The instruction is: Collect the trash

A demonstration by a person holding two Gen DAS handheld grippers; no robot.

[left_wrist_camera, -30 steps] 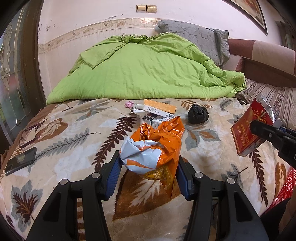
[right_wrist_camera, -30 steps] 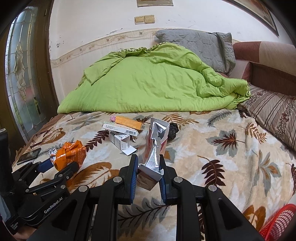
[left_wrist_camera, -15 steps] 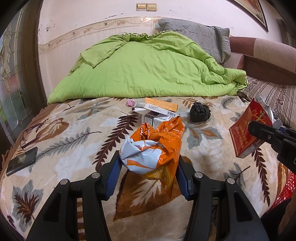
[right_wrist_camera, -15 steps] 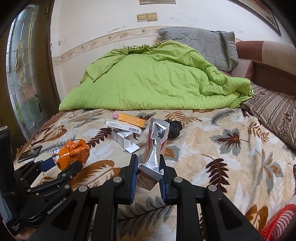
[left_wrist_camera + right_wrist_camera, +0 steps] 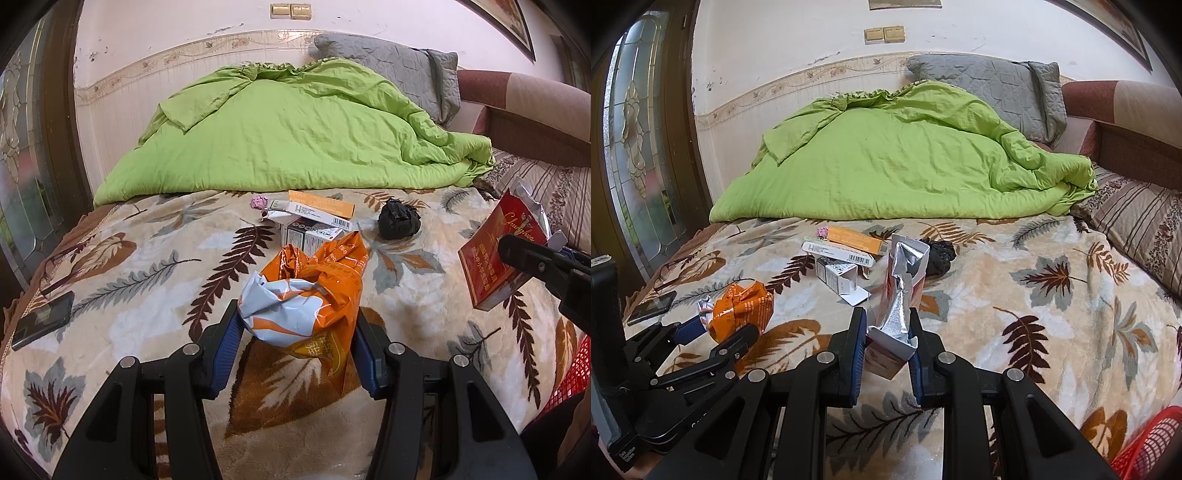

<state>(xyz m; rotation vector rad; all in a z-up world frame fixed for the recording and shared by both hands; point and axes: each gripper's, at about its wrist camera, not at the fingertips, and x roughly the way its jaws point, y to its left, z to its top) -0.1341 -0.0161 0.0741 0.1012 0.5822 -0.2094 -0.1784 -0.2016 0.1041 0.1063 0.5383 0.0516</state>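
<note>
My left gripper (image 5: 297, 325) is shut on a crumpled orange and white snack bag (image 5: 306, 291), held above the leaf-patterned blanket (image 5: 147, 266); the bag also shows in the right wrist view (image 5: 742, 308). My right gripper (image 5: 886, 328) is shut on a torn red carton with a foil lining (image 5: 903, 291), which also shows in the left wrist view (image 5: 502, 251). More trash lies mid-bed: an orange box (image 5: 321, 203), a long white box (image 5: 836, 253), a small white box (image 5: 838, 275), a pink wad (image 5: 259, 202) and a black bag (image 5: 399, 221).
A green duvet (image 5: 288, 136) and grey pillow (image 5: 990, 88) fill the back of the bed. A dark phone (image 5: 42, 325) lies at the left edge. A red mesh basket (image 5: 1145, 446) sits at the lower right. A striped pillow (image 5: 1145, 225) is on the right.
Both grippers have drawn back a little from the bed while keeping hold of the bag and the carton. The trash on the bed has not moved.
</note>
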